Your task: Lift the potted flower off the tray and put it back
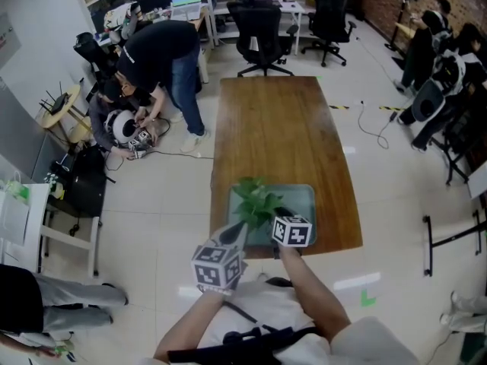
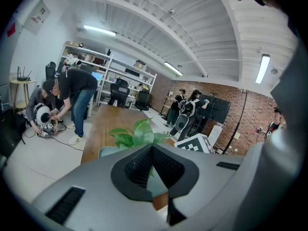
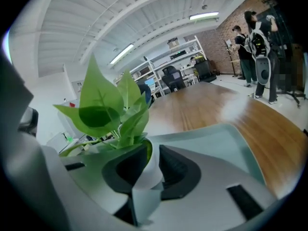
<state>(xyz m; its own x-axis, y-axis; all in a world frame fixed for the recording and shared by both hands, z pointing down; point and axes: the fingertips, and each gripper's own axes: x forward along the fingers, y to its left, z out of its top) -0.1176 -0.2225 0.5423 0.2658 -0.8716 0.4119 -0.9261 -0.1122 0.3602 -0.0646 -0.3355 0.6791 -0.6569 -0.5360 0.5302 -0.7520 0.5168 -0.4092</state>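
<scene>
We show the right tongs [image 3: 150,150] gripping the upright pot [image 3: 146,177] over the tray [image 3: 216,138]; the left tongs [image 2: 152,148] hang alongside, closed, empty.

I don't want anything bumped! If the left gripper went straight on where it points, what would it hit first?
Probably the leaves of the potted flower, straight ahead of the left gripper. The tray lies just beneath them. Depth is unclear, so it might slip under the leaves.

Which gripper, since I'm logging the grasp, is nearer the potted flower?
Right. The right gripper grips the potted flower by its white pot; the left gripper, shut and empty, sits short of it, leaves beyond its tips.
</scene>
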